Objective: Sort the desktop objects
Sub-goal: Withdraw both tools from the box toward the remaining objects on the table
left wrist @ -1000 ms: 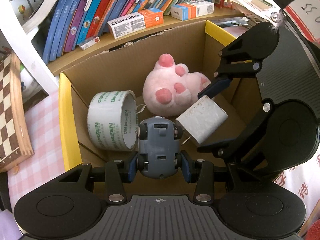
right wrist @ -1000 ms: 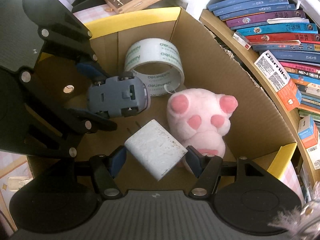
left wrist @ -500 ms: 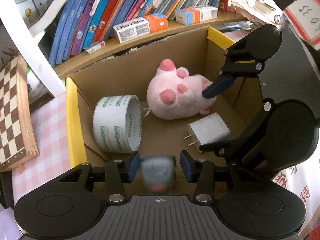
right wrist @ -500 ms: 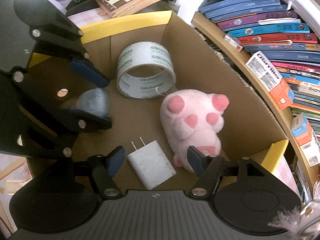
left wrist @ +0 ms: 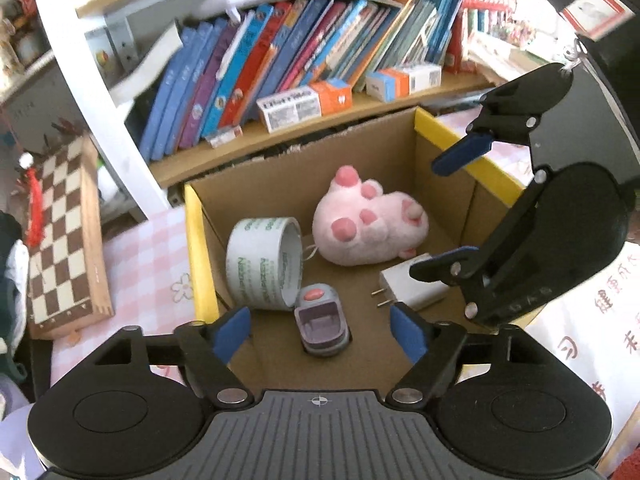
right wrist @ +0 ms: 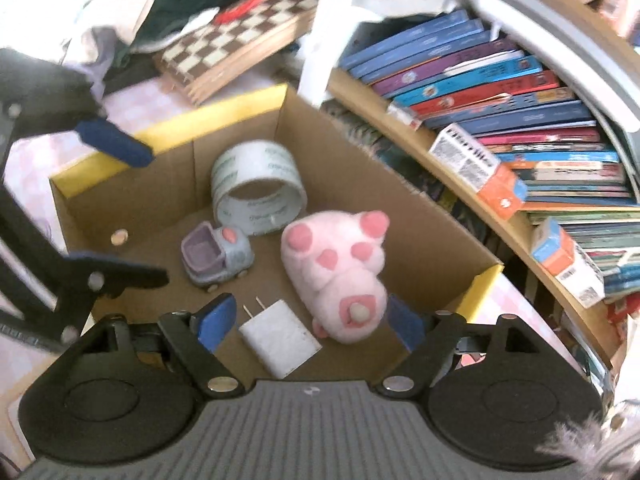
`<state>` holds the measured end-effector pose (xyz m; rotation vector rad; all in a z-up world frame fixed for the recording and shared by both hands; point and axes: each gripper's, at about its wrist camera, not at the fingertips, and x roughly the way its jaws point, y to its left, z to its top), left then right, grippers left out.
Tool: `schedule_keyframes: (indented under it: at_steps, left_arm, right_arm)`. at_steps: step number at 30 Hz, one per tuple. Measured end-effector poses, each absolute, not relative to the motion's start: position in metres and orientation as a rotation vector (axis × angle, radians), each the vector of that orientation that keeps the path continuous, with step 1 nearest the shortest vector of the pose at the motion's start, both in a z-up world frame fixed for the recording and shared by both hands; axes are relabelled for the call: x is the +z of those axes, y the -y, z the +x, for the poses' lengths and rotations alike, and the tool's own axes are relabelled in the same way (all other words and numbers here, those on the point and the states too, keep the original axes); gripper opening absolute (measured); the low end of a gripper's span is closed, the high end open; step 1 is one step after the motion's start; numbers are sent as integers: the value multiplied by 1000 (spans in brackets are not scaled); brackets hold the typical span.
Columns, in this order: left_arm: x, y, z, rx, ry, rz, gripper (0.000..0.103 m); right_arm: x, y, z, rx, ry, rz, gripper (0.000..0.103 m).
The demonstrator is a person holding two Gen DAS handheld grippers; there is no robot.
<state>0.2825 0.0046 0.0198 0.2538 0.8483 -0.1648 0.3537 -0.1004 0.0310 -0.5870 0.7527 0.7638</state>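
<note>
Left wrist view: the left gripper (left wrist: 320,326) gapes wide, empty, above the brown cardboard box (left wrist: 300,176); the grey toy car (left wrist: 322,320) lies inside beside the white tape roll (left wrist: 264,264).

Right wrist view: the right gripper (right wrist: 306,322) is equally spread and empty; the white plug adapter (right wrist: 280,338) and pink plush toy (right wrist: 336,268) rest boxed. Sorting looks largely done.

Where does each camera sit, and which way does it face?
Left wrist: on the left tongs, facing down into the cardboard box; the right tongs show too.
Right wrist: on the right tongs, facing into the box; the left tongs show at left.
Both show toy car, charger, plush, tape roll.
</note>
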Motion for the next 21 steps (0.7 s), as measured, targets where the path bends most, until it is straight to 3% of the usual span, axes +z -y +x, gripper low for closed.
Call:
schedule_keyframes:
  at_steps: [21]
  left_arm:
    - [75, -32, 194, -13, -511, 25, 91]
  right_arm:
    - [92, 153, 263, 538, -486, -187, 88]
